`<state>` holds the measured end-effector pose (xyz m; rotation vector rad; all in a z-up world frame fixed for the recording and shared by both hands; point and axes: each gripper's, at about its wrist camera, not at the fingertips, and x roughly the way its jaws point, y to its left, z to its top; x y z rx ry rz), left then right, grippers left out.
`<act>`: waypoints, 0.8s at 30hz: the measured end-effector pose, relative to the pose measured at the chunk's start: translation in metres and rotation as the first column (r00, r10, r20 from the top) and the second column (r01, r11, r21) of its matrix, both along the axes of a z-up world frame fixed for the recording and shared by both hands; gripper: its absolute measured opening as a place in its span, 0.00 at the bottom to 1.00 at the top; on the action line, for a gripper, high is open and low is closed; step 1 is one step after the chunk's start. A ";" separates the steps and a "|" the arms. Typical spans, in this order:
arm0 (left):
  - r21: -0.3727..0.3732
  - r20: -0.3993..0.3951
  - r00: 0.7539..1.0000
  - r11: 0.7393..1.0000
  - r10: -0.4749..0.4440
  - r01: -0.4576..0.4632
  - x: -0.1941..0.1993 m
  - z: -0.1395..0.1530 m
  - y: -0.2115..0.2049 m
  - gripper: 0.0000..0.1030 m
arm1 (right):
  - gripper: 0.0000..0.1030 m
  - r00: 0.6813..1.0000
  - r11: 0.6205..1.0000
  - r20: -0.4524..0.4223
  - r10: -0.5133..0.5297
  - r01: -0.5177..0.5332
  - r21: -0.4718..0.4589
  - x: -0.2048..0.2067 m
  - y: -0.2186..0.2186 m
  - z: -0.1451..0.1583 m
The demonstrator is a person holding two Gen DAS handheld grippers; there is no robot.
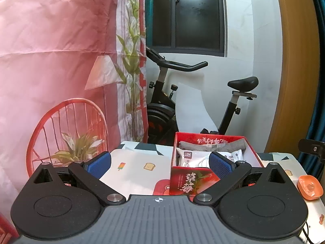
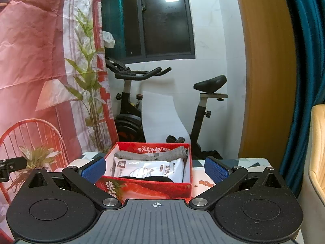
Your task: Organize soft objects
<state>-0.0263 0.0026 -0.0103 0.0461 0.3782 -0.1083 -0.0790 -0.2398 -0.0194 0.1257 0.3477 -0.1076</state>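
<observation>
A red strawberry-print box (image 1: 192,184) (image 2: 146,189) stands on the table. Inside lie a folded grey cloth (image 1: 211,145) (image 2: 152,154) at the back, a white mask packet (image 1: 195,156) (image 2: 148,167) in the middle and something black (image 2: 150,178) at the front. My left gripper (image 1: 160,163) is open and empty, hovering left of and before the box. My right gripper (image 2: 155,169) is open and empty, its fingers either side of the box's front.
The table has a white cartoon-print cloth (image 1: 134,168). An orange dish (image 1: 310,187) sits at its right edge. Behind stand an exercise bike (image 1: 162,109) (image 2: 130,109), a pink printed backdrop (image 1: 50,61) and a wooden door frame (image 2: 268,71). A beige chair (image 2: 317,152) is at right.
</observation>
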 end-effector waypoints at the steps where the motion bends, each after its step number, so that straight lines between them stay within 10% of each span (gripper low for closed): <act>1: 0.001 -0.002 1.000 1.000 0.001 -0.001 0.000 0.000 0.000 1.00 | 1.00 1.000 1.000 0.000 0.002 -0.002 -0.001 0.000 0.000 0.000; 24: 0.010 -0.003 1.000 1.000 0.017 -0.017 -0.002 0.002 -0.001 1.00 | 1.00 1.000 1.000 -0.010 0.004 -0.003 0.015 0.000 -0.004 -0.003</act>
